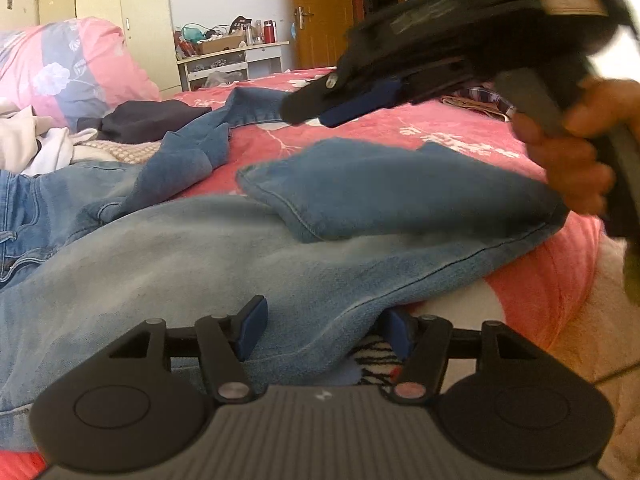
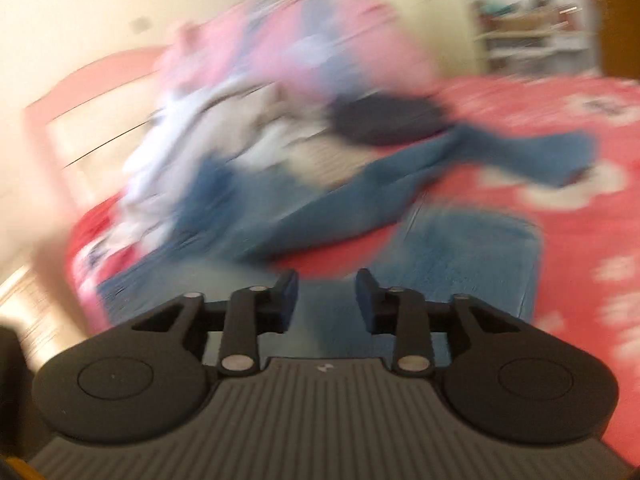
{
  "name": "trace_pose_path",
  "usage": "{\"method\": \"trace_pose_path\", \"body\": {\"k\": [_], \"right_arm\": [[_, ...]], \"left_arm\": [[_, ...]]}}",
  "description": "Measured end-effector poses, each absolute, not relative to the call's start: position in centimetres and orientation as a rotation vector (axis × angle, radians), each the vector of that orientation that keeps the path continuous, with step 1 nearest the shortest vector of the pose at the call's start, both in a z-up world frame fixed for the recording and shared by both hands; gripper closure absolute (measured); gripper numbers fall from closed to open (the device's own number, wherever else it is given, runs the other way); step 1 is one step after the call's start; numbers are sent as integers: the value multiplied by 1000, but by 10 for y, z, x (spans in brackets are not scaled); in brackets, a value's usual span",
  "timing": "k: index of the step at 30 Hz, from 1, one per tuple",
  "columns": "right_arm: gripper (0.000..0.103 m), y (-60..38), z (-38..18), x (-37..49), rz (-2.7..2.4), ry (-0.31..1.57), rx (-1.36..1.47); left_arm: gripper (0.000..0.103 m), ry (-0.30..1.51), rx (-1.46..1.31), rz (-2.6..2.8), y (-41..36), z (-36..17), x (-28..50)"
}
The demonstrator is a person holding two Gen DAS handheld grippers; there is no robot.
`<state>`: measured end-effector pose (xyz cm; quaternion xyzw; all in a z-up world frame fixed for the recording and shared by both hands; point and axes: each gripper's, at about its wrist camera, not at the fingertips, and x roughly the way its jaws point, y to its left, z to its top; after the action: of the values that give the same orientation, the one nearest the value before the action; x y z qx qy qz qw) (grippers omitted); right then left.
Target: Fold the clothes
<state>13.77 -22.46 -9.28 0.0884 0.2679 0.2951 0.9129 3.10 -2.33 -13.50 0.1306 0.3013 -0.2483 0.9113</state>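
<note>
Blue jeans (image 1: 192, 264) lie spread across the red floral bed (image 1: 440, 136), one leg end folded back on top (image 1: 380, 188). My left gripper (image 1: 324, 332) is open at the near edge of the bed, its jaws on either side of the jeans' edge fold without clamping it. My right gripper (image 1: 316, 110) is held by a hand in the air above the jeans, empty. In the blurred right wrist view the right gripper (image 2: 327, 292) is open above the jeans (image 2: 460, 248).
A pile of white and dark clothes (image 1: 60, 140) and a pink floral duvet (image 1: 68, 68) sit at the left. A checked garment (image 1: 484, 100) lies at the far right. A cupboard, cluttered desk (image 1: 236, 48) and wooden door stand behind the bed.
</note>
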Motion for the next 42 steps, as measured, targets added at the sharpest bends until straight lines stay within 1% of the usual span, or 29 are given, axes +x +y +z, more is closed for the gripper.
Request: {"method": "trace_pose_path", "body": {"k": [1, 2, 3, 5, 7, 10, 13, 16, 19, 20, 22, 23, 24, 26, 29, 31, 33, 36, 38, 40, 42], "right_arm": [[58, -229, -92, 132, 642, 542, 218], [49, -240, -91, 127, 661, 526, 275], [44, -257, -88, 122, 665, 507, 353], [40, -304, -86, 116, 634, 472, 516], [39, -351, -95, 116, 521, 470, 652], [38, -397, -114, 139, 373, 562, 718], [38, -403, -136, 178, 381, 672, 773], [39, -377, -153, 224, 440, 740, 754], [44, -343, -165, 254, 479, 820, 690], [49, -330, -167, 263, 503, 837, 654], [67, -304, -166, 274, 564, 871, 569], [89, -292, -165, 278, 579, 892, 532], [95, -282, -165, 281, 586, 908, 503], [98, -272, -157, 278, 575, 873, 458], [99, -307, -126, 250, 551, 691, 553], [99, -354, -93, 209, 464, 514, 612], [99, -407, -65, 154, 318, 336, 608], [99, -479, -51, 66, 28, 159, 595], [99, -519, -68, 23, -162, 125, 620], [99, -552, -106, -4, -309, 174, 697], [99, -572, -156, -15, -389, 261, 781]], "left_arm": [[40, 620, 268, -513, -23, -135, 31], [40, 618, 267, -515, -23, -136, 31], [40, 617, 266, -518, -22, -136, 31], [40, 613, 261, -523, -21, -136, 31], [40, 609, 253, -523, -20, -137, 31], [39, 598, 247, -521, -19, -139, 29], [39, 594, 244, -524, -18, -139, 30], [39, 594, 245, -527, -18, -140, 32], [39, 594, 249, -530, -18, -140, 32], [39, 593, 250, -530, -18, -140, 33], [38, 593, 253, -526, -19, -140, 32], [38, 594, 254, -524, -20, -140, 32], [38, 599, 254, -521, -20, -140, 32], [38, 609, 254, -516, -21, -138, 32], [38, 623, 255, -507, -22, -135, 31], [38, 633, 256, -502, -23, -134, 30], [38, 642, 257, -497, -23, -132, 30], [38, 649, 265, -495, -24, -131, 27], [38, 653, 272, -501, -24, -130, 25], [38, 663, 277, -500, -25, -130, 25], [38, 672, 292, -498, -27, -129, 25]]}}
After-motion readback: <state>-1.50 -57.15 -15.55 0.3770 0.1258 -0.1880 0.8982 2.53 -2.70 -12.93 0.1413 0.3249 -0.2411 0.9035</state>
